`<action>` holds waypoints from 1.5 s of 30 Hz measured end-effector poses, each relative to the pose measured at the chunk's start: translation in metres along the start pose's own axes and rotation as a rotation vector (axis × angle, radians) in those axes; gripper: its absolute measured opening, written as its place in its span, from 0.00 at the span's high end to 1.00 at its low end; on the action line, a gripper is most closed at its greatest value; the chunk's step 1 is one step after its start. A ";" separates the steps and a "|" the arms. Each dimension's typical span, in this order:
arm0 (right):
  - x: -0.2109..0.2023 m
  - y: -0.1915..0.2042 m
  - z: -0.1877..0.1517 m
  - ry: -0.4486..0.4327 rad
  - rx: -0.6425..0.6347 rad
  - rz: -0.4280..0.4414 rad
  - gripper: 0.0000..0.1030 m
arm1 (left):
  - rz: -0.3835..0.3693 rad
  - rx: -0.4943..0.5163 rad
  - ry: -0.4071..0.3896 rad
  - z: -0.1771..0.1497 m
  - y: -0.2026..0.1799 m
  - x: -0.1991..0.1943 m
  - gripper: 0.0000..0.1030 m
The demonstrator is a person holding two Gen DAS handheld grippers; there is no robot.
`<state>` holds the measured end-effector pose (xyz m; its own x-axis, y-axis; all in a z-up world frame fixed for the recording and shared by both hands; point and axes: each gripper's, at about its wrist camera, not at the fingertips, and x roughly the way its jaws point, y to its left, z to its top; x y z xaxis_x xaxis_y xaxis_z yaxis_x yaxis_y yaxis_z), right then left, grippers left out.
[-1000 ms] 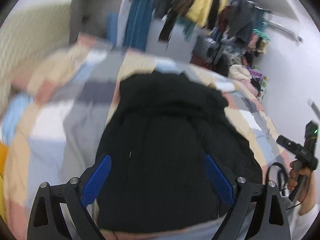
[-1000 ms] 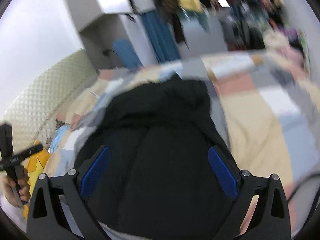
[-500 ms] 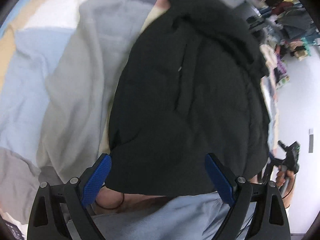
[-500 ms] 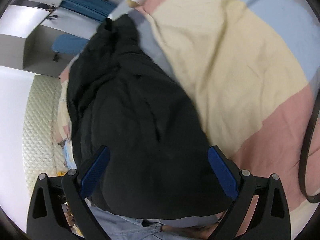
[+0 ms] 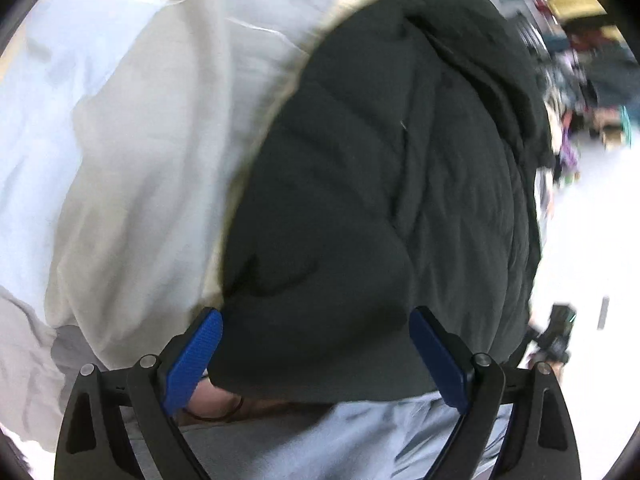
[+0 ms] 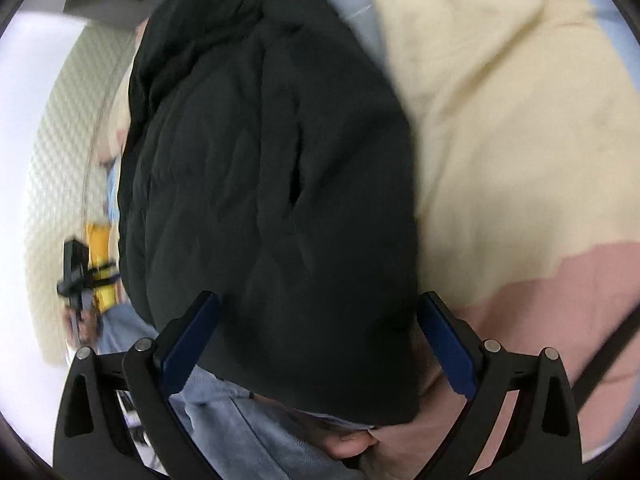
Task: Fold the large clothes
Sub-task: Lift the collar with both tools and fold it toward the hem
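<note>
A large black padded jacket lies lengthwise on a bed, its hem nearest me; it also shows in the right wrist view. My left gripper is open, its blue pads either side of the hem's left part, just above it. My right gripper is open over the hem's right part, nothing between the pads but cloth below. The other gripper shows at the edge of each view: the right one, the left one.
The bed has a patchwork cover: pale grey and blue patches to the jacket's left, cream and pink to its right. My jeans are at the near edge. A quilted headboard and a yellow item lie left.
Both grippers have tipped down and dropped closer to the jacket's near hem; the room behind has left the view. Both stay open.
</note>
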<state>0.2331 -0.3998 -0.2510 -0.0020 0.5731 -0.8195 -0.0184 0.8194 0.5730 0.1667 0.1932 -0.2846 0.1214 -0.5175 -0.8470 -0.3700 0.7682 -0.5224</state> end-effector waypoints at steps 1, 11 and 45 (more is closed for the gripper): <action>0.003 0.004 0.002 0.017 -0.017 -0.003 0.04 | -0.032 -0.027 0.005 0.002 0.005 0.001 0.08; -0.031 0.104 -0.006 -0.087 -0.288 0.132 0.04 | -0.205 -0.008 0.020 0.006 0.012 -0.002 0.08; 0.031 0.015 0.005 -0.165 0.324 -0.070 0.02 | -0.113 -0.018 -0.047 0.007 -0.015 0.006 0.08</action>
<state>0.2378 -0.3696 -0.2675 0.1495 0.4886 -0.8596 0.3047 0.8043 0.5102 0.1794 0.1812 -0.2831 0.2059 -0.5822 -0.7866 -0.3675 0.6989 -0.6135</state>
